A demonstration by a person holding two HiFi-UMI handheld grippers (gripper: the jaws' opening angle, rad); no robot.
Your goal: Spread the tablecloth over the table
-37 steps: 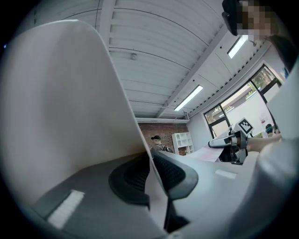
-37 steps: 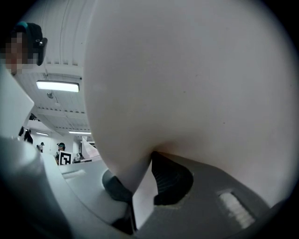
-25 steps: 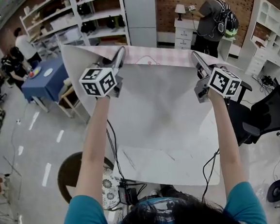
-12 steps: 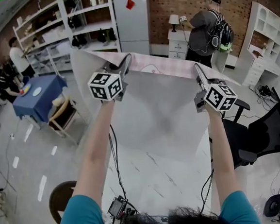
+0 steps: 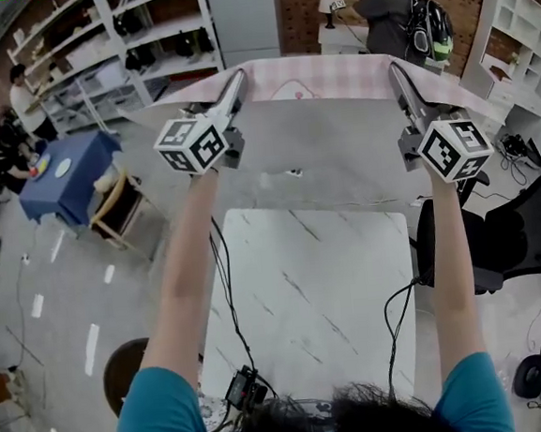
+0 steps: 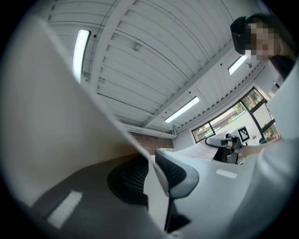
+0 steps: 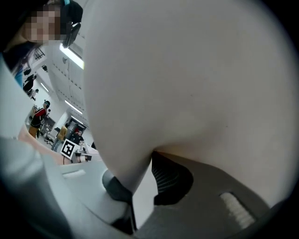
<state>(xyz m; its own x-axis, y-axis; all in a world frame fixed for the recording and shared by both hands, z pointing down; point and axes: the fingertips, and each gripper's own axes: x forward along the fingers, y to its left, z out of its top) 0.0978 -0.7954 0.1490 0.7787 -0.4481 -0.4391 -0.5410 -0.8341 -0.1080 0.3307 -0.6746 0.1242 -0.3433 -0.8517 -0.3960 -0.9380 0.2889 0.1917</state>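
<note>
The tablecloth (image 5: 330, 149), grey on the underside with a pink checked strip (image 5: 315, 75) along its far edge, hangs stretched between my two grippers beyond the white marble table (image 5: 305, 292). My left gripper (image 5: 235, 82) grips the cloth's upper left edge; the left gripper view shows the cloth (image 6: 56, 116) pinched between the ribbed pads of the left gripper (image 6: 152, 161), whose jaws are opening. My right gripper (image 5: 397, 72) holds the upper right edge. In the right gripper view the cloth (image 7: 187, 84) billows over the right gripper (image 7: 150, 161), caught between its pads.
A black office chair (image 5: 517, 236) stands close to the table's right side. At left are a blue-covered table (image 5: 60, 172) and a wooden chair (image 5: 109, 201). A person with a backpack (image 5: 404, 20) stands at the far wall by shelving (image 5: 124, 44). Cables (image 5: 225, 289) trail along the table's edges.
Both grippers have carried the cloth away from me and spread apart. The cloth's lower edge has slid off the marble top, which now shows almost whole.
</note>
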